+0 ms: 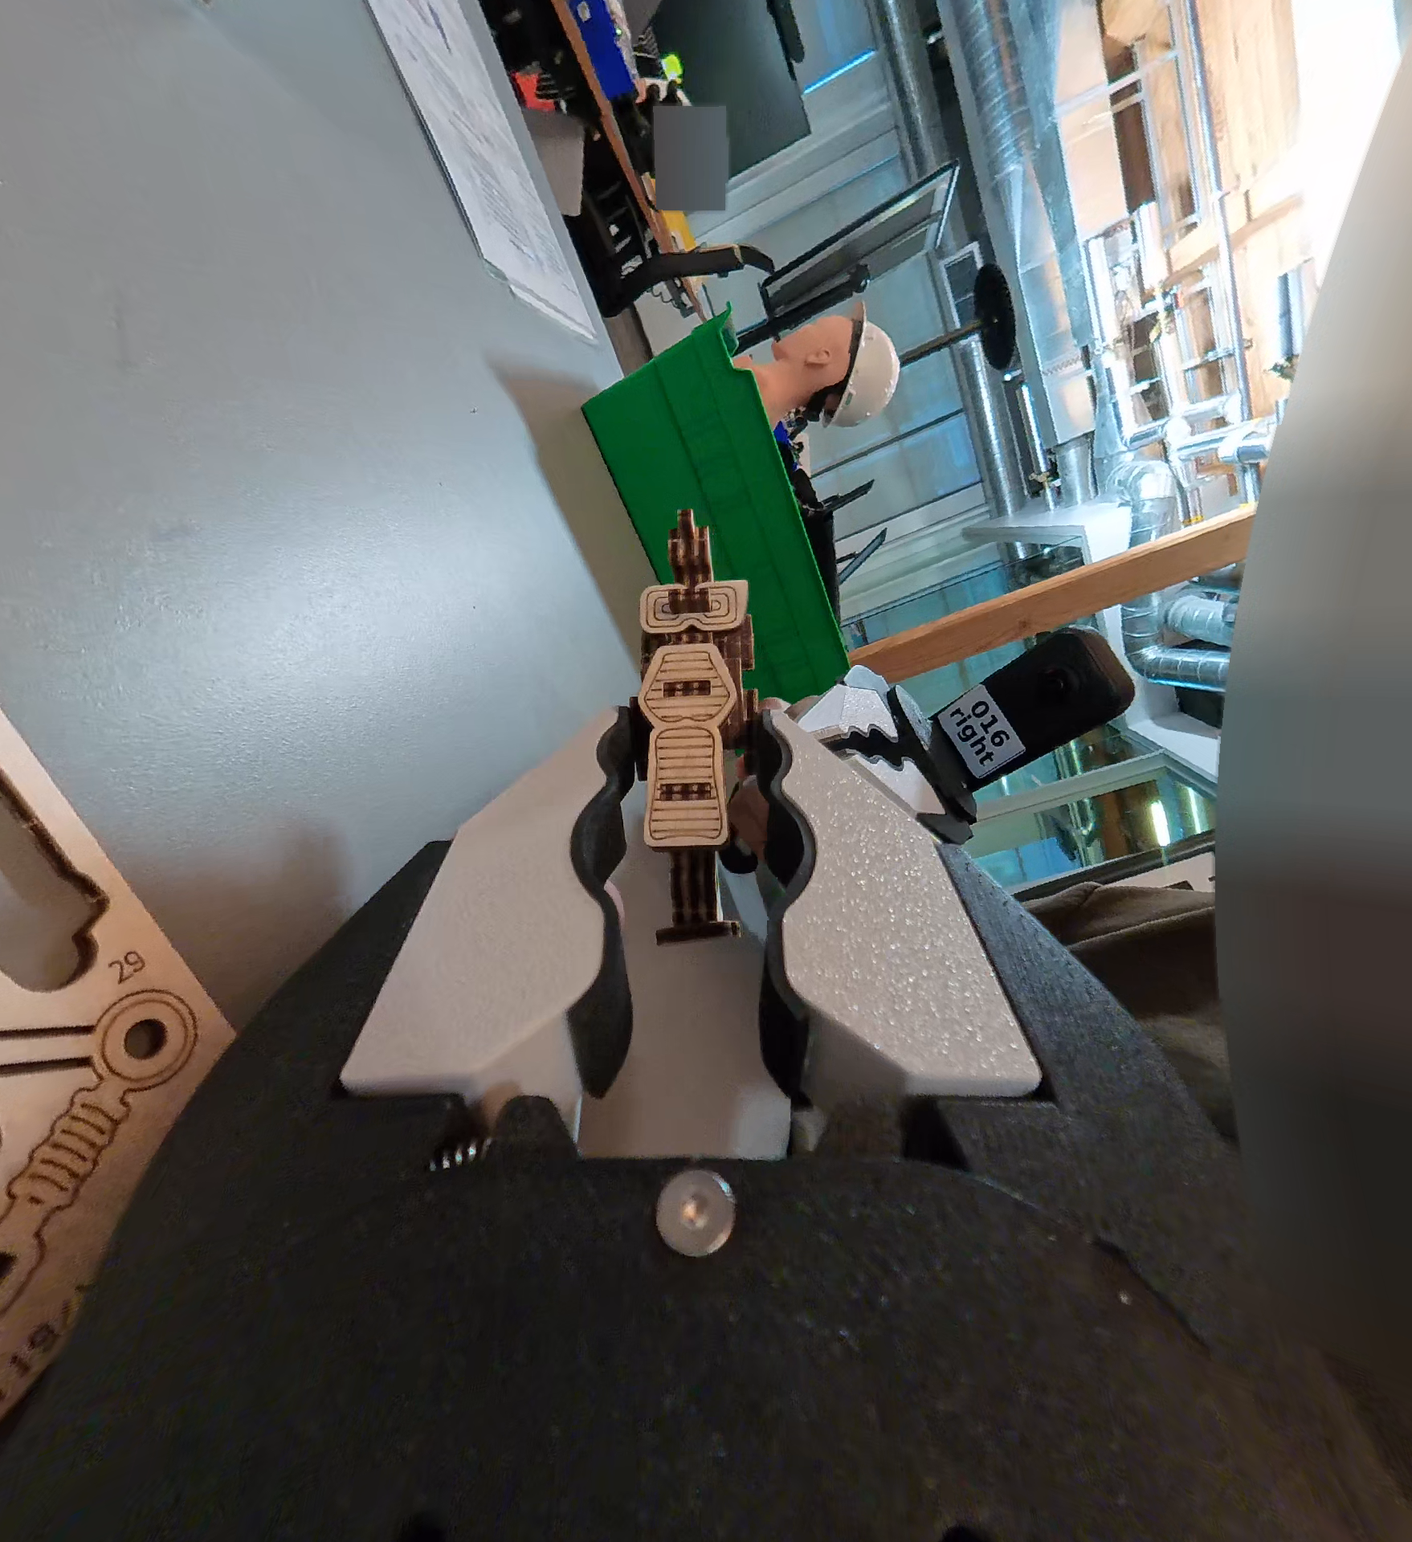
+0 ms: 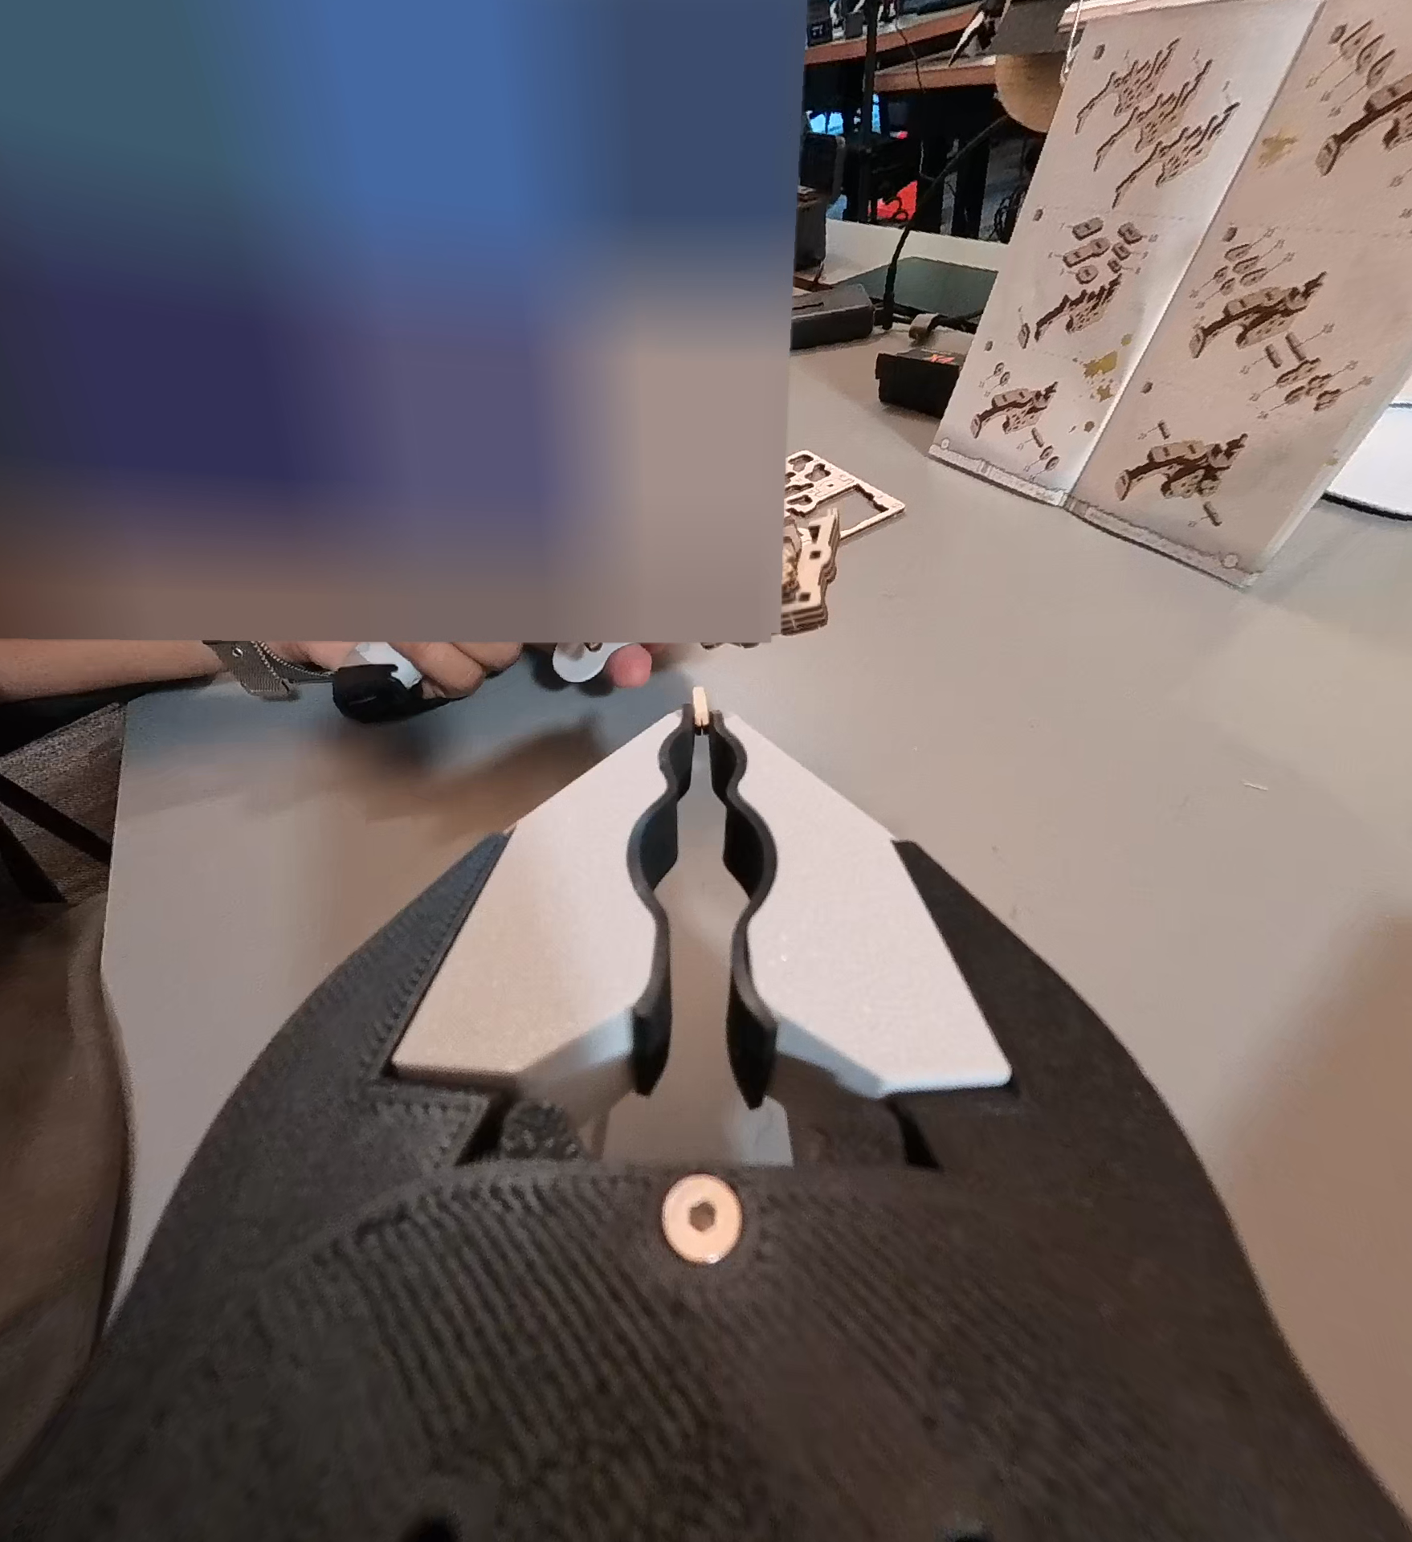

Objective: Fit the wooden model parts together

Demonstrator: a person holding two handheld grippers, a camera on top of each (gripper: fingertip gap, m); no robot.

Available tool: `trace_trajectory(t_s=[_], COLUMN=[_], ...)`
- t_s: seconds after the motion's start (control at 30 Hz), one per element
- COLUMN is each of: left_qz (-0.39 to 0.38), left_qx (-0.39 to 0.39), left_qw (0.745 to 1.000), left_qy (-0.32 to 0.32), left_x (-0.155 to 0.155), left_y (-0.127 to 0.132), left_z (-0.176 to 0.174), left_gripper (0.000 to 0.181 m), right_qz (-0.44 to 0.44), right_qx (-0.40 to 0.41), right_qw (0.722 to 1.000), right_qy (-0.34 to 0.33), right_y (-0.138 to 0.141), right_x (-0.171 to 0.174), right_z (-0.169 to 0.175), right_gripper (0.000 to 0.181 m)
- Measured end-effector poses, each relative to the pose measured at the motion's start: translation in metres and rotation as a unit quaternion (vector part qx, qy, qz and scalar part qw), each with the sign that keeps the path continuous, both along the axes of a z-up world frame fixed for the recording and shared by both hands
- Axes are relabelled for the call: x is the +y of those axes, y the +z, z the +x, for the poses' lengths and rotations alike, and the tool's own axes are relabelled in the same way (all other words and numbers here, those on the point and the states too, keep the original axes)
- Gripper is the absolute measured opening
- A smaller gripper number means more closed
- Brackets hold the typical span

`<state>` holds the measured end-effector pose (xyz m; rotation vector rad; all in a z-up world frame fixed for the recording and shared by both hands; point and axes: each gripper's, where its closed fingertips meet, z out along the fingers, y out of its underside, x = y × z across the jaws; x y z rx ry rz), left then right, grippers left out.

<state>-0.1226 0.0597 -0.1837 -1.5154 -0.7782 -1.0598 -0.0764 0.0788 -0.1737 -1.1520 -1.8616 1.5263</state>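
Note:
In the left wrist view my left gripper (image 1: 690, 755) is shut on a part-built wooden model (image 1: 683, 701), a slotted spine with pale engraved plates, which stands up between the fingers. My right gripper (image 1: 844, 713) is close behind it on the right, tips toward the model. In the right wrist view my right gripper (image 2: 698, 734) is shut on a small pale wooden piece (image 2: 698, 708) that sticks out of the tips. A hand (image 2: 452, 663) holding the left gripper shows just beyond; a blurred patch hides the rest.
A laser-cut wooden parts sheet (image 1: 35, 1043) lies on the grey table (image 1: 227, 501) at my left. A green bin (image 1: 711, 501) stands behind the model. Another parts sheet (image 2: 844, 492), a stacked wooden sub-assembly (image 2: 807, 576) and propped instruction pages (image 2: 1187, 292) are ahead on the right. The grippers' ends are close to 6 centimeters from one another.

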Motion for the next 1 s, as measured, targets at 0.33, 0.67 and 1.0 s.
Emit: trace_trajectory(t_s=[0.33,0.67,1.0], left_qz=[-0.069,-0.094,-0.094], left_qx=[0.142,0.209,0.21], left_qw=[0.987,0.973,0.973], left_qy=[0.019,0.021,0.022], left_x=[0.009,0.013,0.013], left_y=[-0.013,-0.018,-0.018], left_z=[0.012,0.02,0.02], left_gripper=[0.025,0.026,0.026], right_qz=[0.035,0.078,0.074], right_qx=[0.001,-0.001,-0.007], right_qw=[0.999,0.995,0.995], right_qy=[-0.028,-0.064,-0.069], right_y=[-0.005,-0.012,-0.013], right_x=[-0.001,0.002,0.006], right_z=[-0.008,-0.014,-0.014], right_gripper=[0.0,0.001,0.001])
